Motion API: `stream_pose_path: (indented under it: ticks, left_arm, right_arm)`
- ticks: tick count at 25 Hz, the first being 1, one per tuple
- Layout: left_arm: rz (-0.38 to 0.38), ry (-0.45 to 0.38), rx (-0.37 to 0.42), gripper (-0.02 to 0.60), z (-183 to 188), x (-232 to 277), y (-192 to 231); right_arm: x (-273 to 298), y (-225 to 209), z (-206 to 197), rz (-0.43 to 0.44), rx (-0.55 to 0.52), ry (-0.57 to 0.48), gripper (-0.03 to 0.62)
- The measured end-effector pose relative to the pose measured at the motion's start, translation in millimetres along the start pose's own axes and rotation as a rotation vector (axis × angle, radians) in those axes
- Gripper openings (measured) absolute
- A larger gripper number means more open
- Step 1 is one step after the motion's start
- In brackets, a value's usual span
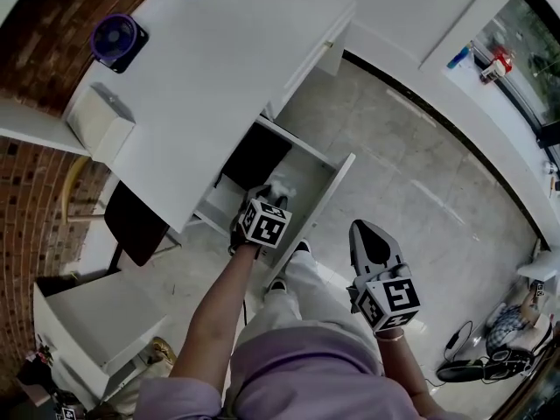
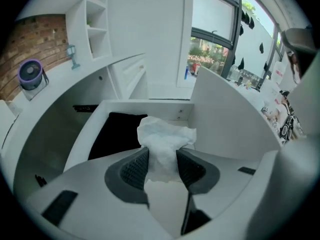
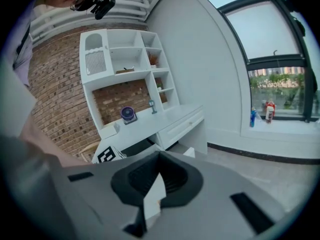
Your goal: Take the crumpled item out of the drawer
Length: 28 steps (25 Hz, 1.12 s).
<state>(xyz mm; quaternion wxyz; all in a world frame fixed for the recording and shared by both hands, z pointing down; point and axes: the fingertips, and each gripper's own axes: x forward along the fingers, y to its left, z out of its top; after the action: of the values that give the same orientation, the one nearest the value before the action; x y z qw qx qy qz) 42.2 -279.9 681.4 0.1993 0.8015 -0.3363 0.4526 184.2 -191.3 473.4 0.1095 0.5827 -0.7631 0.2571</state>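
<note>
The crumpled white item (image 2: 165,139) stands up between the ribbed pads of my left gripper (image 2: 161,156), which press on it from both sides above the open drawer (image 2: 227,121). The drawer's bottom shows black behind it. From the head view, the left gripper (image 1: 267,192) reaches into the pulled-out white drawer (image 1: 337,182) under the desk, with the white item (image 1: 283,186) at its tip. My right gripper (image 1: 363,227) hangs shut and empty over the floor, right of the drawer. Its jaws (image 3: 159,156) meet at the tips in the right gripper view.
A white desk (image 1: 201,68) carries a purple fan (image 1: 118,40) and a white box (image 1: 96,121). A dark chair seat (image 1: 136,221) sits left of the drawer. Another white open box (image 1: 87,322) lies at lower left. The person's shoe (image 1: 300,248) stands by the drawer front.
</note>
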Motion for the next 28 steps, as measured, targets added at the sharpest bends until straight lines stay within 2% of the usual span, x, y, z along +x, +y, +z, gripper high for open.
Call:
stream_pose_path:
  ticks: [9, 28]
  left_arm:
    - [0.041, -0.131, -0.063, 0.167, 20, -55, 7]
    - [0.168, -0.347, -0.192, 0.164, 28, -164, 28]
  right_arm:
    - [8, 26, 10, 0.08, -0.033, -0.015, 0.003]
    - [15, 71, 28, 0.203, -0.119, -0.037, 0.003]
